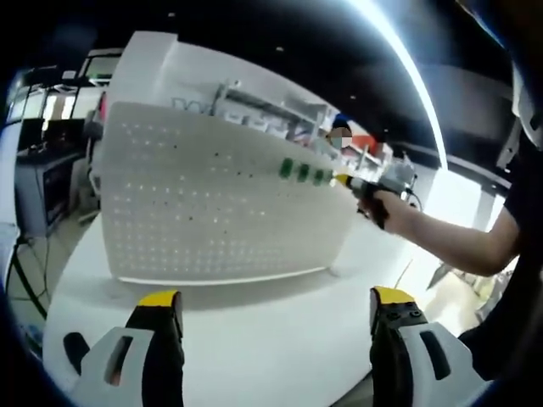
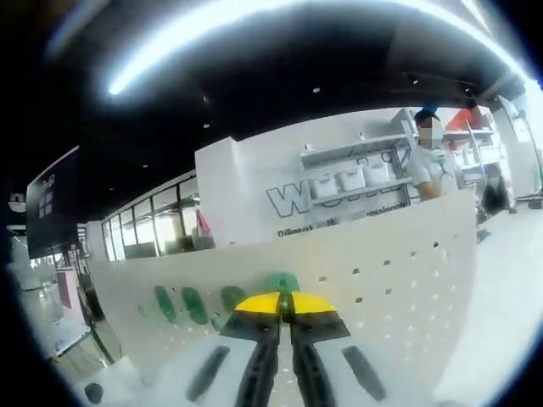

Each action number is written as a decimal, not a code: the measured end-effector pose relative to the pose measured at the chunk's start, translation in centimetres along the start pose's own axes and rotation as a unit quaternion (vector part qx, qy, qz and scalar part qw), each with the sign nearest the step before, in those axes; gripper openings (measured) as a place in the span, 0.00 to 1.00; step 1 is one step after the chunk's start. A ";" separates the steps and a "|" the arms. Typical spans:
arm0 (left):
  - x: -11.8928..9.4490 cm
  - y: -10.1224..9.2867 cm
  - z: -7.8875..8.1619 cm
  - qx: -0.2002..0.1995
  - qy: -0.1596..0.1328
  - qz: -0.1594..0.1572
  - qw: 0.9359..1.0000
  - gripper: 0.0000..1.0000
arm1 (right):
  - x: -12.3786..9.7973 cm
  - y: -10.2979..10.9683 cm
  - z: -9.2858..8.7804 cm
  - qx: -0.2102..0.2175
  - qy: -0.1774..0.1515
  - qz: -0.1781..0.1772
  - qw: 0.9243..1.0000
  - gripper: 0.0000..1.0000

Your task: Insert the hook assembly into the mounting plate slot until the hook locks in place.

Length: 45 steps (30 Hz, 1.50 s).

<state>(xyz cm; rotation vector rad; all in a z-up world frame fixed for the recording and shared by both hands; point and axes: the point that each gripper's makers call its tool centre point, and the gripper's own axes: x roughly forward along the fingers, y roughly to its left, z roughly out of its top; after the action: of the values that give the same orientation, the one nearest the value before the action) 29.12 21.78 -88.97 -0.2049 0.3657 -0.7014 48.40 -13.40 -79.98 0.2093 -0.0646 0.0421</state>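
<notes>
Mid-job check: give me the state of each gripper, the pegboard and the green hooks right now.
left gripper: open, empty, hovering over the white table.
right gripper: jaws closed at the board, apparently on a green hook.
pegboard: upright on the table.
green hooks: in a row on the board's face; locking can't be judged.

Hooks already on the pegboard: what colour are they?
Green. The hooks sit in a row on the white pegboard, clearest in the left gripper view.
</notes>
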 end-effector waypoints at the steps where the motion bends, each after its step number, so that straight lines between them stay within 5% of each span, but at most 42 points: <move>1: 0.1 0.0 0.0 -0.001 0.001 -0.001 1.000 0.92 | 0.0 0.0 0.0 -0.002 -0.001 -0.001 1.000 0.00; 15: 0.0 0.0 -0.5 -0.005 0.006 0.002 1.000 0.91 | 0.2 0.0 -0.3 -0.024 -0.037 -0.011 0.999 0.00; 32: 0.1 -0.2 -0.7 -0.009 0.002 0.002 1.000 0.91 | -0.7 0.8 -0.1 -0.045 -0.043 -0.012 0.998 0.00; 36: -0.1 0.1 -0.8 -0.011 0.002 0.007 1.000 0.90 | -1.7 1.2 1.8 -0.059 -0.088 -0.014 0.994 0.00; 45: 0.0 0.0 -0.9 -0.014 0.002 0.003 1.000 0.89 | -0.6 1.3 1.4 -0.074 -0.085 -0.005 0.994 0.00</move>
<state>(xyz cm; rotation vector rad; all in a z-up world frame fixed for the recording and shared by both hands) 28.74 21.71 -89.79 -0.2283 0.3791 -0.6909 47.61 -12.49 -78.41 0.0638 -0.2367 0.0099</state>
